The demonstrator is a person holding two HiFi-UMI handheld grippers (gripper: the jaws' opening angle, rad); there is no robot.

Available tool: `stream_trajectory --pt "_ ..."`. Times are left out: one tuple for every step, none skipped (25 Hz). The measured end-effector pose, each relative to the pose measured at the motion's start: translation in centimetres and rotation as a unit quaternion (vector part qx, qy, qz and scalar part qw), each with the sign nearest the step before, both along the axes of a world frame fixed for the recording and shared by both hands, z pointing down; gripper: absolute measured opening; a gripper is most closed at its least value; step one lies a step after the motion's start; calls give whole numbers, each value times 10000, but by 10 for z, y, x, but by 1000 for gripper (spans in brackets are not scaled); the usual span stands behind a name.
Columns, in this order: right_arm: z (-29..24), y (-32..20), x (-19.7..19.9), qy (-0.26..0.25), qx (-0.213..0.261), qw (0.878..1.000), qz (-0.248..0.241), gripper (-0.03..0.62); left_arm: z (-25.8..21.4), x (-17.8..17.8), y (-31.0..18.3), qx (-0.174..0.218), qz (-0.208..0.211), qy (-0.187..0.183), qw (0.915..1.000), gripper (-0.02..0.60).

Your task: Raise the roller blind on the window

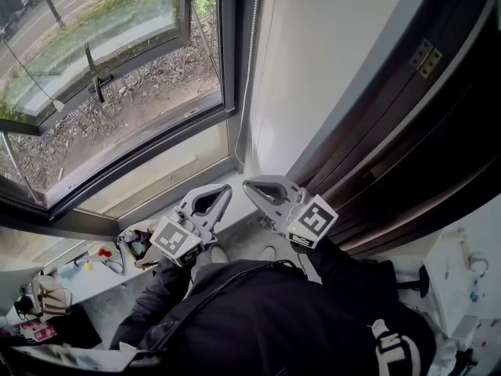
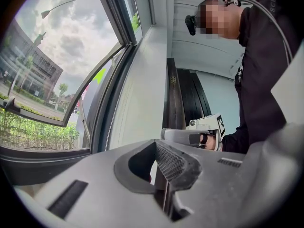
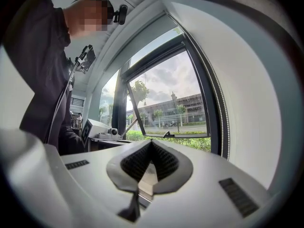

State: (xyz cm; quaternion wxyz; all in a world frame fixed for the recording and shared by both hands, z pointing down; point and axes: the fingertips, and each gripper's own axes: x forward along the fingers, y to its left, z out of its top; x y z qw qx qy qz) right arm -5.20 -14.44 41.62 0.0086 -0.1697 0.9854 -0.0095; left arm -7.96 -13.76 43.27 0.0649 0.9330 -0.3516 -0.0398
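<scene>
A white bead chain (image 1: 252, 53) hangs down the window frame's right edge, beside the white wall. It also runs along the frame as the bead chain (image 2: 111, 122) in the left gripper view and the bead chain (image 3: 220, 108) in the right gripper view. No blind fabric covers the glass (image 1: 117, 61). My left gripper (image 1: 227, 188) and right gripper (image 1: 249, 185) sit side by side below the sill, tips close together, both shut and empty. The left gripper's jaws (image 2: 164, 175) are pressed together. So are the right gripper's (image 3: 147, 167). Neither touches the chain.
The window's lower sash (image 1: 94, 77) is tilted outward, with a handle on it. A dark wooden door frame (image 1: 407, 131) with a brass hinge (image 1: 427, 57) stands to the right. A cluttered desk (image 1: 47, 304) lies at the lower left.
</scene>
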Motion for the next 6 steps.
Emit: stream_trajectory --pt "0 0 0 -7 -2 10000 -5 5 -1 1 0 1 6 15 10000 6" --pt "-1 0 0 -21 -16 10000 -9 6 -3 1 0 12 12 39 10000 6" --pt "-1 0 0 -43 -37 10000 -10 5 -5 2 0 31 17 53 10000 7" --pt "-1 0 0 -71 -59 10000 -6 5 -6 2 0 41 22 36 10000 6" --pt "-1 0 0 -98 -78 9999 0 5 -5 2 1 41 31 0 10000 7" --pt "-1 0 1 -121 -94 9999 8 5 -3 2 1 37 41 -37 10000 6"
